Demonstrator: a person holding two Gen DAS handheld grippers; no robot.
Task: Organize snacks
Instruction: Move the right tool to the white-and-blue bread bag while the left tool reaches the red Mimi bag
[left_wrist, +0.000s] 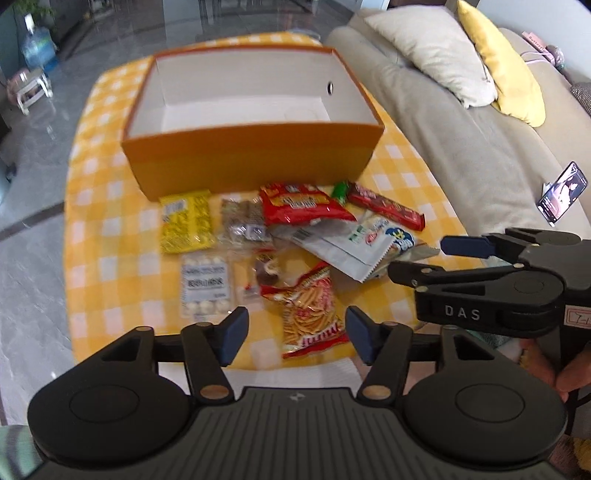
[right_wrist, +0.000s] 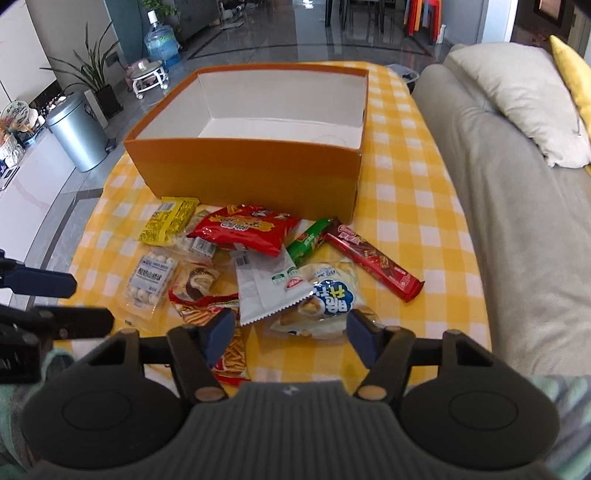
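An empty orange box (left_wrist: 251, 162) (right_wrist: 243, 170) with a white inside stands on the yellow checked tablecloth (left_wrist: 110, 236) (right_wrist: 406, 221). Several snack packets lie in front of it: a yellow packet (left_wrist: 186, 221) (right_wrist: 168, 220), a red chip bag (left_wrist: 303, 203) (right_wrist: 243, 229), a long red bar (left_wrist: 386, 210) (right_wrist: 373, 262), a white pouch (left_wrist: 354, 247) (right_wrist: 266, 284) and a fries bag (left_wrist: 310, 310) (right_wrist: 229, 332). My left gripper (left_wrist: 293, 334) is open above the fries bag. My right gripper (right_wrist: 290, 334) (left_wrist: 417, 258) is open near the white pouch. Both are empty.
A grey sofa (left_wrist: 480, 147) (right_wrist: 517, 221) with cream and yellow cushions runs along the table's right side. A phone (left_wrist: 563, 192) lies on it. A metal bin (right_wrist: 75, 133), a plant and a water bottle (right_wrist: 160, 40) stand on the floor to the left.
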